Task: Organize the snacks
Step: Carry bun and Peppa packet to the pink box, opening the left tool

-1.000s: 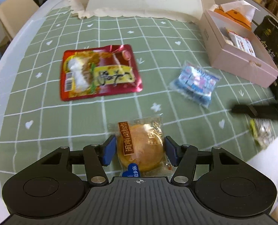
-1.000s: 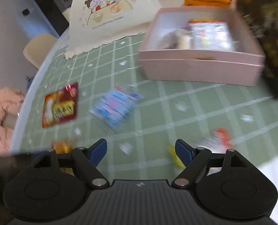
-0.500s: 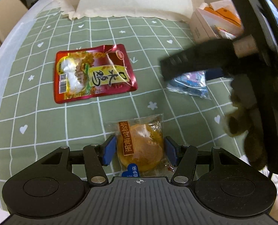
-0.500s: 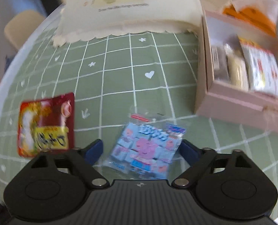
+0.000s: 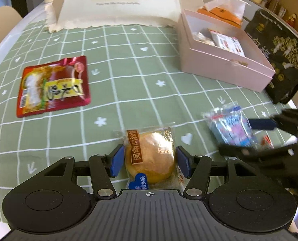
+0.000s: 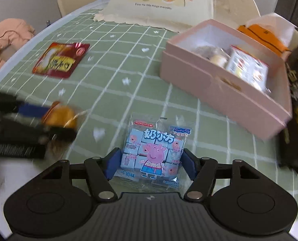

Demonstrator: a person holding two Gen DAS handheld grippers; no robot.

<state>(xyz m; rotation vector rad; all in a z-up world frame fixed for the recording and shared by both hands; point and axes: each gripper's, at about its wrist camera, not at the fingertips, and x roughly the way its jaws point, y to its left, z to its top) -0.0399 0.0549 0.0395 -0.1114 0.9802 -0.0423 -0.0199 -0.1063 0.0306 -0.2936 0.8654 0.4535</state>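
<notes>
A wrapped bun [image 5: 151, 157] sits pinched between the blue pads of the left gripper [image 5: 150, 161], low over the green checked tablecloth [image 5: 128, 64]. Beside it, the right gripper [image 6: 150, 163], angled toward the pink box [image 6: 225, 92], clamps a blue candy pack [image 6: 153, 154]. A red pouch [image 5: 53, 86] lies apart.

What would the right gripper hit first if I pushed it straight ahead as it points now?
Beyond the blue Peppa Pig candy pack between the right gripper's fingers, open green tablecloth lies ahead, then probably the cream food cover; the pink box sits right of that line.
</notes>
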